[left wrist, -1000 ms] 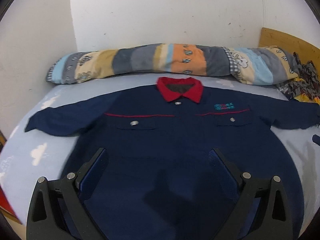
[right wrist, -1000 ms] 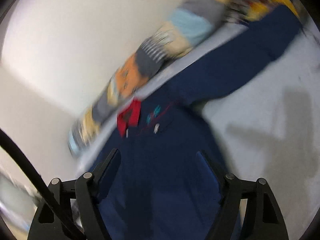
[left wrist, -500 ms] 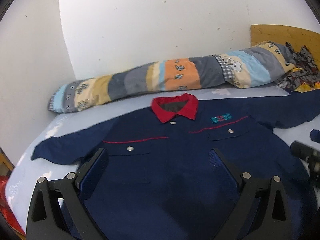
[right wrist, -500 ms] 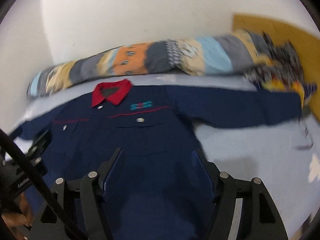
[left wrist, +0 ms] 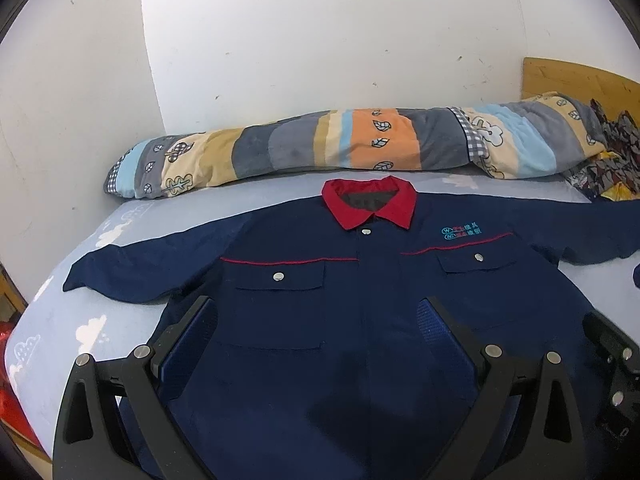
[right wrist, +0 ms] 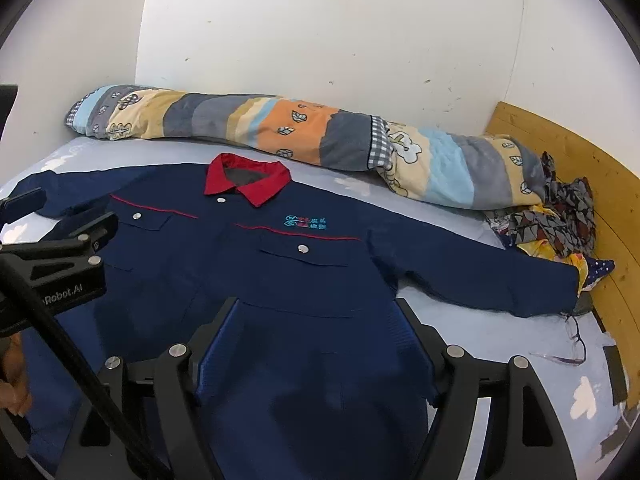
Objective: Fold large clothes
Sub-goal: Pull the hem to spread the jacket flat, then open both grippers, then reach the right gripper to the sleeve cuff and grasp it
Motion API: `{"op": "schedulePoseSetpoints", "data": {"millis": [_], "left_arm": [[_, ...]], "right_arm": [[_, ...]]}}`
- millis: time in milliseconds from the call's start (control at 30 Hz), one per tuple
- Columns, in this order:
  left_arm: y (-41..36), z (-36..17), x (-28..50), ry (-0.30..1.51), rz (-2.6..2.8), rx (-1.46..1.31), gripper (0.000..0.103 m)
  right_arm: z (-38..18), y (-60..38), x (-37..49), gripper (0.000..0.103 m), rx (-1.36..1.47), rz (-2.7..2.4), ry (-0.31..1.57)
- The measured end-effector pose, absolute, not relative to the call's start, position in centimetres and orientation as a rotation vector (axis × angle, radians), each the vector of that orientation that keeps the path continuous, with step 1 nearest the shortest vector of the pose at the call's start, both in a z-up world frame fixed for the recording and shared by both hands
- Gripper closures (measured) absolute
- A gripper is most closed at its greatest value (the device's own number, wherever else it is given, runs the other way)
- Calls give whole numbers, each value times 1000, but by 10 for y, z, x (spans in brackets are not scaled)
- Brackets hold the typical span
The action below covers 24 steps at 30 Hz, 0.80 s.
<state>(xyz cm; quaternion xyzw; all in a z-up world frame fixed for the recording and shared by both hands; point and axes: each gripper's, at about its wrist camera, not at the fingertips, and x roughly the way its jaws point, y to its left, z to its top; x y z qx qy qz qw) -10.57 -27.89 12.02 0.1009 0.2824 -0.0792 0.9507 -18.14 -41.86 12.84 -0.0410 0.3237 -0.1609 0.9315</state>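
A navy work jacket (left wrist: pixel 360 300) with a red collar (left wrist: pixel 370 202) lies flat and face up on the bed, both sleeves spread out to the sides. It also shows in the right wrist view (right wrist: pixel 260 264). My left gripper (left wrist: pixel 318 312) is open and empty, held above the jacket's lower front. My right gripper (right wrist: pixel 318 312) is open and empty, above the jacket's lower right part. The left gripper's body (right wrist: pixel 60 256) shows at the left edge of the right wrist view.
A rolled striped blanket (left wrist: pixel 360 148) lies along the wall behind the jacket. Crumpled patterned clothes (right wrist: pixel 552 216) sit by the wooden headboard (right wrist: pixel 580 168) at the right. Glasses (right wrist: pixel 572 340) lie on the light blue sheet (left wrist: pixel 80 320) near the right sleeve's cuff.
Both grippers have swung and steadied; the right wrist view went from a tilted blur to a level look at the jacket. The jacket has not moved.
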Motion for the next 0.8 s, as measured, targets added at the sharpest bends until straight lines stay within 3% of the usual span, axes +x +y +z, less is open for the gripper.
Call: {"op": "schedulePoseSetpoints", "data": {"millis": [567, 667, 800], "left_arm": [[-285, 116, -106, 582, -196, 238, 3], [-287, 115, -108, 583, -200, 243, 3], [-287, 115, -110, 582, -205, 248, 3]], "right_arm": [[137, -454, -185, 22, -42, -330, 654], [140, -505, -186, 22, 95, -355, 651], [129, -632, -211, 22, 531, -426, 634]]}}
